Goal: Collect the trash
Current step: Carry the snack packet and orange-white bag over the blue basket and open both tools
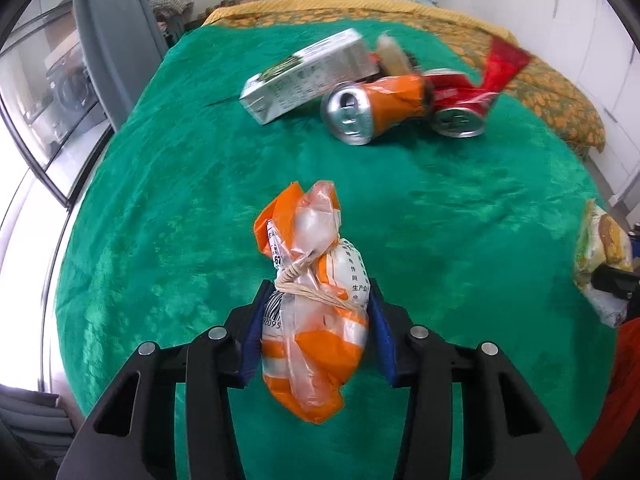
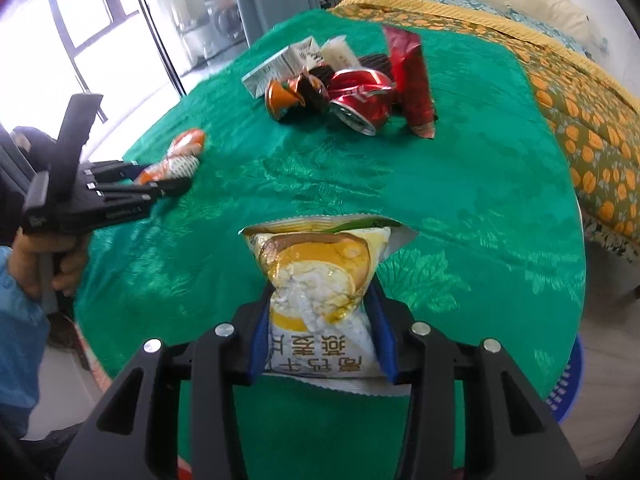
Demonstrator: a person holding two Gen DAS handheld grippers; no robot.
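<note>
The left hand-held gripper [image 1: 316, 320] pinches a tied orange-and-white plastic bag [image 1: 312, 300] just above the green bedspread [image 1: 440, 220]; the right hand-held gripper [image 2: 318, 320] pinches a yellow snack packet [image 2: 320, 276]. Both films are slick and slack, so either could slide out if swung fast. A carton [image 1: 308, 76], crushed orange can [image 1: 372, 110] and red can [image 1: 464, 108] remain piled further back, apart from both

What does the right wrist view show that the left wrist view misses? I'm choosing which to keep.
Right wrist only: the person's hand and a blue basket past the table edge. Left wrist only: the string tie on the orange bag in the left tongs. Both: the green cloth, the crushed red can, and the yellow packet in the right tongs.
</note>
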